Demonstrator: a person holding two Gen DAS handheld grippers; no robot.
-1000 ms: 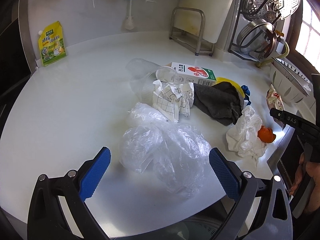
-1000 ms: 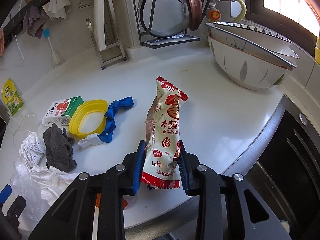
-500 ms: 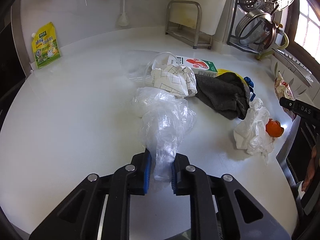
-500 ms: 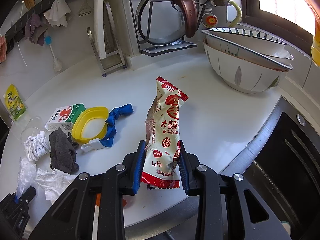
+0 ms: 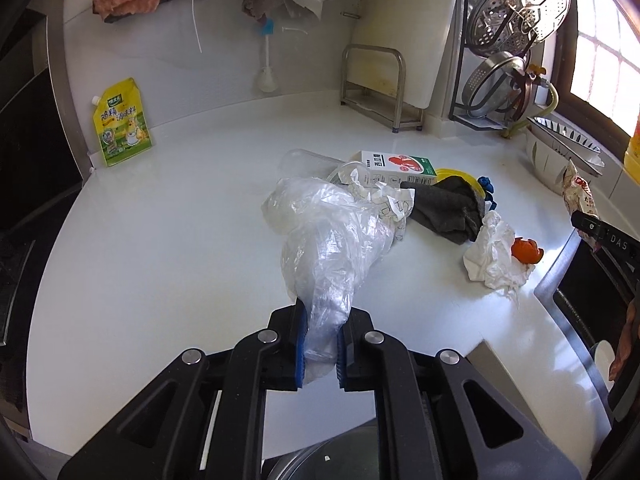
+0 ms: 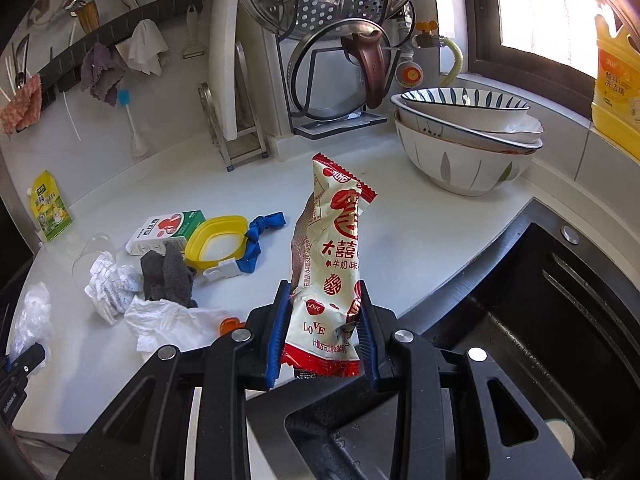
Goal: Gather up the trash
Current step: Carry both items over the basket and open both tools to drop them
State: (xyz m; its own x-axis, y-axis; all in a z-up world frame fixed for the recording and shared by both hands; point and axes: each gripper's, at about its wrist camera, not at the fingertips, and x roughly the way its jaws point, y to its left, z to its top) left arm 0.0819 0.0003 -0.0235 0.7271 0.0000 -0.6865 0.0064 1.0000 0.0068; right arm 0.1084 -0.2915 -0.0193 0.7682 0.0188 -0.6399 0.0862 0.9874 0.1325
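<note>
The clear plastic bag (image 5: pixel 328 248), loose between wide jaws a second ago, is now clamped by the left gripper (image 5: pixel 320 344), while the snack wrapper (image 6: pixel 332 272) stays clenched in the right gripper (image 6: pixel 322 340), so two pieces are secured.

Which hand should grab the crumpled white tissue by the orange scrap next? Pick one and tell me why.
Neither yet. The left gripper is shut on the clear plastic bag, the right gripper on the snack wrapper. Once emptied, probably right: the tissue lies just beside it.

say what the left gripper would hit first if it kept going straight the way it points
Probably the checked paper, past the plastic bag the left gripper is shut on; the dark cloth lies just right of that line. Depth is unclear.
</note>
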